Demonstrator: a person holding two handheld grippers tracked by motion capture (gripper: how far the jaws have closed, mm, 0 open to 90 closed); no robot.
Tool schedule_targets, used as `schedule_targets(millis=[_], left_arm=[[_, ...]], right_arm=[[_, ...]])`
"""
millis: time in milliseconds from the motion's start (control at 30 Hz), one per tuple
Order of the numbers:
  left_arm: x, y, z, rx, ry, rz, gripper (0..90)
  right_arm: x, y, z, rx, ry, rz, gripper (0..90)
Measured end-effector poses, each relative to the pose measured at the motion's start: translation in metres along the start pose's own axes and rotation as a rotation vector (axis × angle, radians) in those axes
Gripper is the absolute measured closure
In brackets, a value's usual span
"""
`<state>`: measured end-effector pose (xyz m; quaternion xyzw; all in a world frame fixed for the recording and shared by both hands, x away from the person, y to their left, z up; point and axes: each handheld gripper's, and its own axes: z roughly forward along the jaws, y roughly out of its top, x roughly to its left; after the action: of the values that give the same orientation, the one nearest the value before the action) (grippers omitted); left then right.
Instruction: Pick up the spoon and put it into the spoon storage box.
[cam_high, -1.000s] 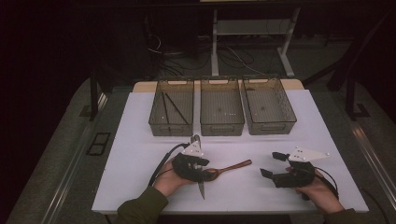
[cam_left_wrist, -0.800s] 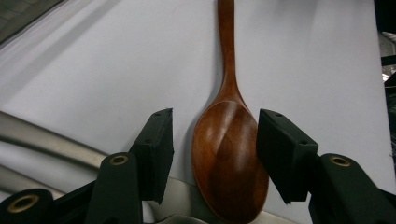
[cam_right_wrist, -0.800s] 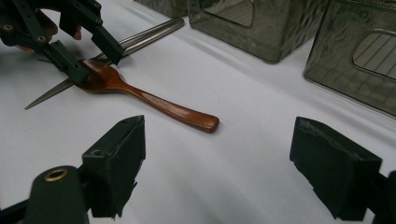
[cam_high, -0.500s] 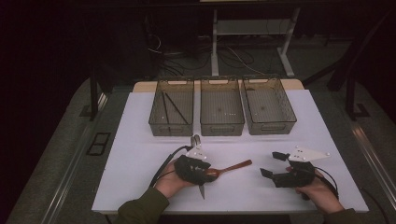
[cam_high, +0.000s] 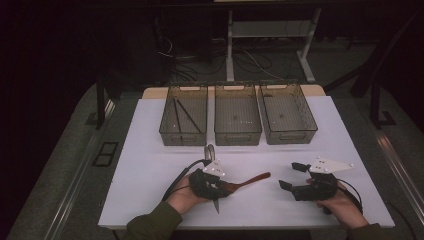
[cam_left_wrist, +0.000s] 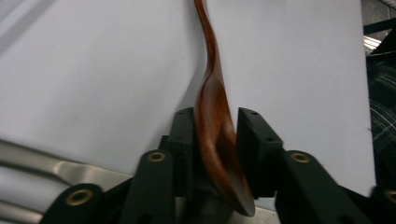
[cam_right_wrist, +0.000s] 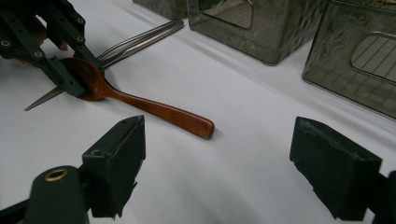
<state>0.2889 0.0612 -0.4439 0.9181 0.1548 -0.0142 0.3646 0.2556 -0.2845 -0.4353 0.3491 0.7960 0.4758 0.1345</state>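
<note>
Wooden spoon (cam_high: 240, 184) lies on the white bench (cam_high: 150, 170); in the high view its bowl sits inside the left gripper (cam_high: 220, 189), handle running out to that gripper's right toward the right gripper (cam_high: 292, 176). Left hand (cam_high: 185, 197) is low, forearm coming in from the bottom edge, gripper pointing across the bench. Right hand (cam_high: 340, 202) rests near the bench edge, its gripper aimed at the spoon handle, well apart from it. Three trays (cam_high: 237, 135) stand beyond both grippers.

Left gripper view: jaws have just been closing, and the pads (cam_left_wrist: 184, 140) now press both sides of the spoon (cam_left_wrist: 215, 135) bowl, so it grips the spoon, bowl on edge, handle ahead.

Right gripper view: jaws stand wide open with nothing between them. Spoon (cam_right_wrist: 154, 109) lies ahead, handle tip near. A metal utensil (cam_right_wrist: 135, 42) lies just behind the spoon bowl, next to the left gripper (cam_right_wrist: 70, 79).

Risk, as I judge it: the bowl is curved and smooth, so the spoon could twist or slip out on lifting. The metal utensil could get nudged too.
</note>
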Motion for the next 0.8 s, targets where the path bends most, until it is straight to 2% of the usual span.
schedule_targets(millis=[100, 200, 300, 467, 800], left_arm=[[-0.002, 0.003, 0.001, 0.019, 0.0, 0.021, 73.1], [-0.004, 0.005, 0.003, 0.015, 0.001, 0.007, 77.9], [-0.004, 0.006, 0.003, 0.019, 0.015, -0.002, 78.5], [-0.003, 0.008, 0.0, -0.004, 0.029, -0.025, 79.0], [0.003, 0.009, -0.011, -0.052, 0.029, -0.047, 79.1]], right_arm=[[0.0, 0.0, 0.001, 0.001, 0.001, 0.0, 17.6], [0.0, 0.0, 0.001, 0.004, 0.005, 0.0, 17.6], [0.001, 0.0, 0.002, 0.004, 0.011, 0.003, 17.6], [0.0, 0.0, 0.002, 0.005, 0.009, 0.002, 17.6], [-0.005, 0.0, 0.004, 0.009, -0.008, 0.001, 17.6]])
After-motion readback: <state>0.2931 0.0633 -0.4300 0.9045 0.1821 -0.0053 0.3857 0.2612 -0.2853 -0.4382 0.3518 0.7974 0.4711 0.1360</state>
